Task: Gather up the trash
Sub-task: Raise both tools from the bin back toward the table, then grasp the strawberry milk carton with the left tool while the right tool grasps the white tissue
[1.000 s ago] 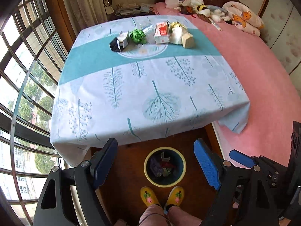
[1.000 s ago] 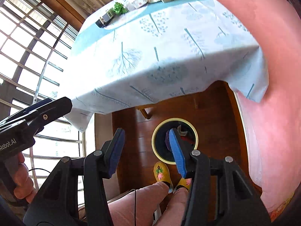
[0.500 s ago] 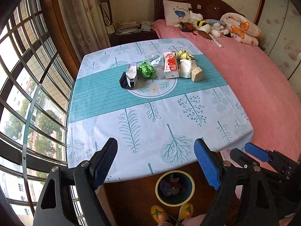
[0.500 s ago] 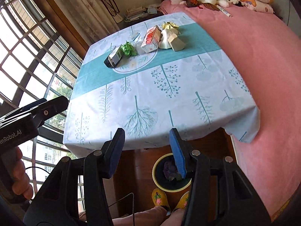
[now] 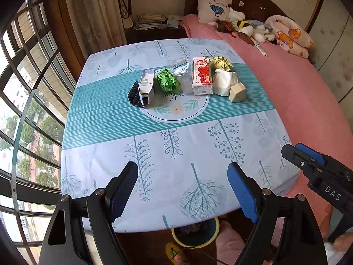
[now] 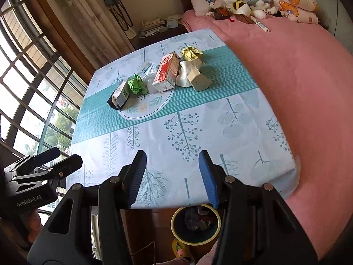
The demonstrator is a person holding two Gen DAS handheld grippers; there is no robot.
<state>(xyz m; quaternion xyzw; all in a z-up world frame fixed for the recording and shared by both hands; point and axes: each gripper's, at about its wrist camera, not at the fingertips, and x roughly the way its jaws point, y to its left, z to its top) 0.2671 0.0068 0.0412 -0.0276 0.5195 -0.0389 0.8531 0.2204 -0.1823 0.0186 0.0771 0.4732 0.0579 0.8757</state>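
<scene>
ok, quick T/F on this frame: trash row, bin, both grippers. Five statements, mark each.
1. Both grippers are empty. True: left gripper and right gripper stand open with nothing between the pads.
2. The red strawberry milk carton lies on the table. True.
3. The crumpled green paper is in the bin. False: it lies on the tablecloth, beside the small grey carton.
4. The trash bin sits on the bed. False: on the floor, at the table's near edge.
5. The bin is empty. False: it holds trash.
</scene>
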